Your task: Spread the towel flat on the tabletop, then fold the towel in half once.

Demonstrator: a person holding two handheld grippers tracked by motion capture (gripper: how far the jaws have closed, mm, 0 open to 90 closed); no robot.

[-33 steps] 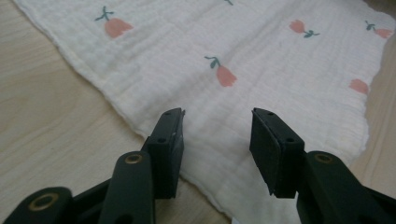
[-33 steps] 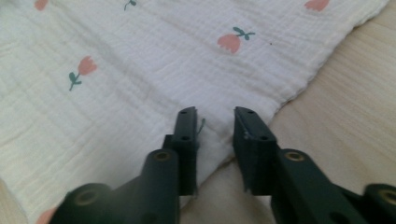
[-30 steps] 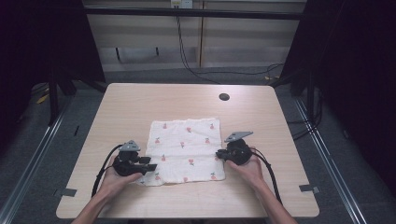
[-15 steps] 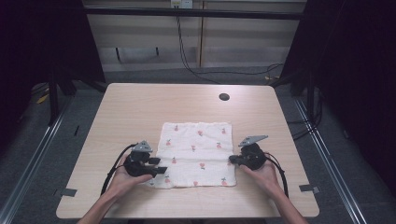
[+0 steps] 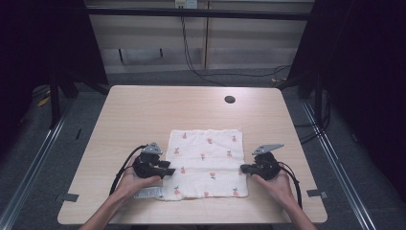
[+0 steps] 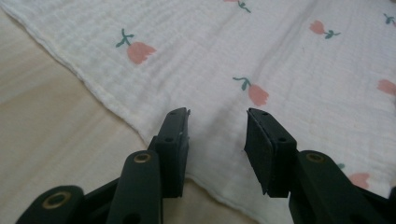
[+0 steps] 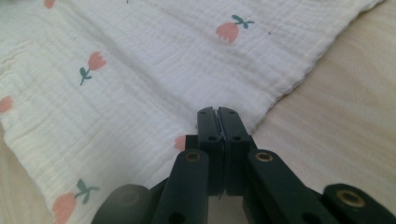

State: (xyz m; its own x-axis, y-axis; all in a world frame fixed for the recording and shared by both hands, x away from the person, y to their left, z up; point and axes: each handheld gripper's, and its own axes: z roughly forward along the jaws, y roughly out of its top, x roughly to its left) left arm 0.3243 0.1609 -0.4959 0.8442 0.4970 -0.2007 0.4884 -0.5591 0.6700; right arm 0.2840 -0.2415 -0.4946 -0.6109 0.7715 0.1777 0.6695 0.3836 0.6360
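Observation:
A white cloth (image 5: 206,163) printed with small pink tulips lies flat on the wooden table (image 5: 143,110). My left gripper (image 5: 167,170) sits at the cloth's left edge. In the left gripper view its jaws (image 6: 217,116) stand apart over the cloth (image 6: 233,46), just inside the hem, and they have just been closing, with the pads not pressing on anything. My right gripper (image 5: 244,167) is at the cloth's right edge. In the right gripper view its jaws (image 7: 218,112) are pressed together at the hem of the cloth (image 7: 140,70), pinching the fabric.
A dark round hole (image 5: 230,99) sits in the table's far side. A white label (image 5: 146,193) pokes out at the cloth's near left corner. Grey tape marks (image 5: 313,193) lie near the front corners. Cables hang behind the table.
The cloth has slid to the right across the table. Both grippers moved right with it, the right one leading at the cloth's right edge.

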